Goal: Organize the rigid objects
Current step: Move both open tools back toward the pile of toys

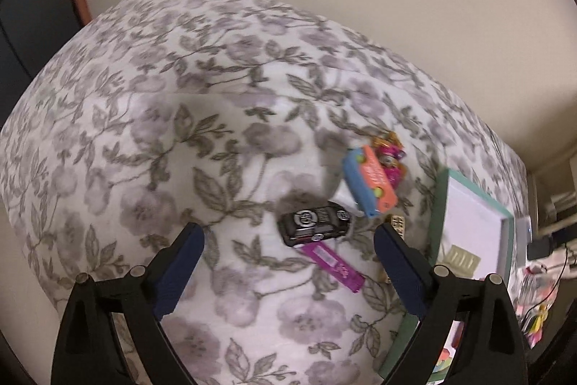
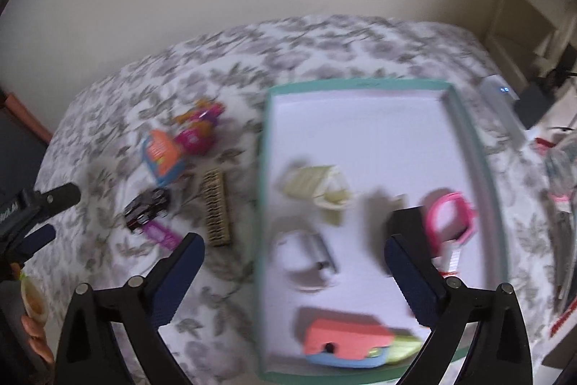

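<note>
My left gripper hangs open over the floral bedspread, a black toy car lying below between its fingertips, untouched. A purple bar rests beside the car. An orange and blue toy and a pink toy lie beyond. My right gripper is open and empty over the left rim of the green tray. The tray holds a cream ridged piece, a grey-white object, a pink watch and an orange and blue block. The frames are blurred.
A gold brush lies left of the tray, near the car. The left gripper and a hand show at the far left. A grey box and clutter sit right of the bed. A cream wall stands behind.
</note>
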`<action>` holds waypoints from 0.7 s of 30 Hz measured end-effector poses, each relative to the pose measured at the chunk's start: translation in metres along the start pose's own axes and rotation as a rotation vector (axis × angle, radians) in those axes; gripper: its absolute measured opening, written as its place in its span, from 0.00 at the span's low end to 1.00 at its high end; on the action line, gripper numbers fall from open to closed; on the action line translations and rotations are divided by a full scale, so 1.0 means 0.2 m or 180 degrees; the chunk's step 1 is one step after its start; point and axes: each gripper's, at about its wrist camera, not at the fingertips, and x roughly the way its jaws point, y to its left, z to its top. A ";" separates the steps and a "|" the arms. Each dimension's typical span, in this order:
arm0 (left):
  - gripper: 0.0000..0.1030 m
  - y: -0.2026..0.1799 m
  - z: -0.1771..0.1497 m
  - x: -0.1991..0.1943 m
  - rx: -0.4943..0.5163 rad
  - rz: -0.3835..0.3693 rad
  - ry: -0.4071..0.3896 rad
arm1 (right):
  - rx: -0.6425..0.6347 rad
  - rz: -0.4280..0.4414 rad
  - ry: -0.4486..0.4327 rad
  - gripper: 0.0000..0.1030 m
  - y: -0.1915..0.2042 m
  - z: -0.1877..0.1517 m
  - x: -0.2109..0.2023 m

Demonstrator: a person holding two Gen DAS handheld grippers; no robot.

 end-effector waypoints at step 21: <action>0.92 0.15 0.07 0.27 -0.0045 0.0115 0.0559 | -0.0373 0.0024 0.0052 0.88 0.36 0.02 0.23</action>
